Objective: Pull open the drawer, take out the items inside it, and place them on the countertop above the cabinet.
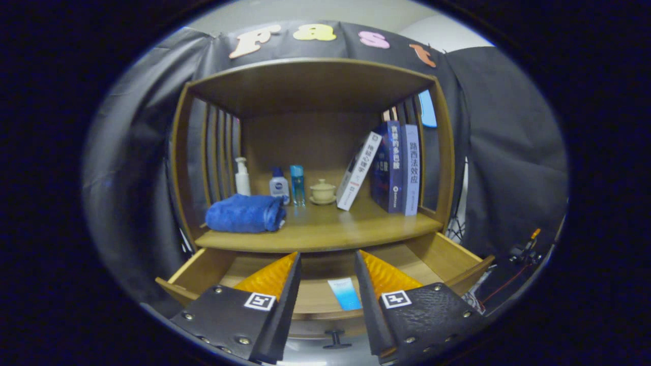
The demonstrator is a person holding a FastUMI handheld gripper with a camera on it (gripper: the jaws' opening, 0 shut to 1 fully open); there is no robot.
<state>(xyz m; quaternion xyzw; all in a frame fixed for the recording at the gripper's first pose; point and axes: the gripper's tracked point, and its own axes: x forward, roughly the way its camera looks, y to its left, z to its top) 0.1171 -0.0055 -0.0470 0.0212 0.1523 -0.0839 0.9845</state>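
The wooden drawer (447, 256) under the cabinet stands pulled open, its dark knob (334, 339) showing between my fingers. Inside it lies a light blue flat item (346, 294), a tube or packet, on the drawer floor just ahead of the fingertips. My gripper (327, 256) hovers over the drawer, open, nothing held between the fingers. The countertop (325, 229) above the drawer carries a folded blue towel (245, 213) at its left.
On the countertop stand a white pump bottle (242, 177), a small white-and-blue bottle (279, 185), a clear blue bottle (297, 184), a lidded cream cup (322, 191) and three books (389, 168), one leaning. Free wood lies at the shelf's front middle.
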